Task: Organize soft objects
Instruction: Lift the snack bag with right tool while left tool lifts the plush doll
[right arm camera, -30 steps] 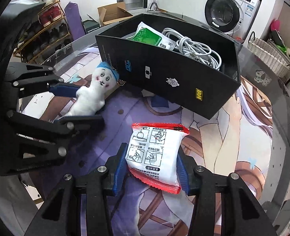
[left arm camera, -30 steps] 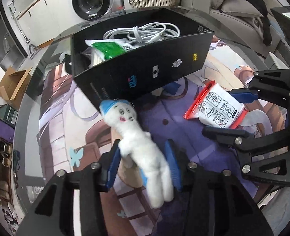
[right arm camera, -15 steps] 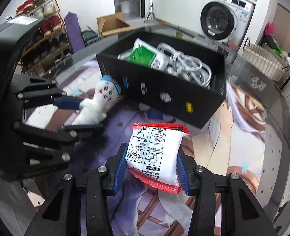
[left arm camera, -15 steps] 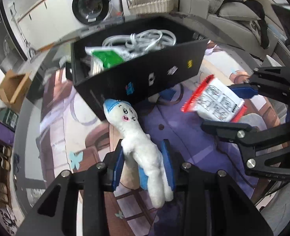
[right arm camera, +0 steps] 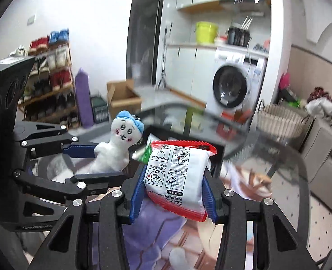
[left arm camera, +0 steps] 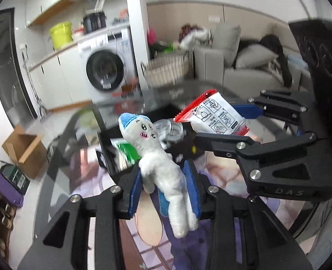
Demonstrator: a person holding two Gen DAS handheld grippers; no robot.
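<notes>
The white plush doll (left arm camera: 163, 171), with a blue cap and a drawn face, sits upright between the blue pads (left arm camera: 191, 186) of the left gripper (left arm camera: 164, 189). The jaws are clamped on its torso; its head projects toward 12 o'clock above the fingertips and its legs hang toward 6 o'clock below the pads. It is clear of the table.

The white packet with red edges (right arm camera: 177, 177), printed with instruction panels, is clamped between the blue pads (right arm camera: 207, 193) of the right gripper (right arm camera: 173, 191). Its upper red seam points to 12 o'clock and its lower red edge protrudes below the pads. It is also held off the table.

In the left wrist view, the packet appears at 2 o'clock from the doll. In the right wrist view, the doll appears at 10 o'clock from the packet, just beside it; contact between them cannot be determined.

The black box (left arm camera: 112, 157) lies behind and below both held items. It contains a green-and-white pouch (left arm camera: 126, 150); further contents are blurred. The box rests on the table with a printed mat (right arm camera: 244, 180).

Background: a washing machine (right arm camera: 231, 87) at 1 o'clock in the right wrist view, a wicker basket (right arm camera: 280, 119) at 3 o'clock, a cardboard box (right arm camera: 121, 99) at 11 o'clock and a shoe rack (right arm camera: 51, 85) at 10 o'clock.
</notes>
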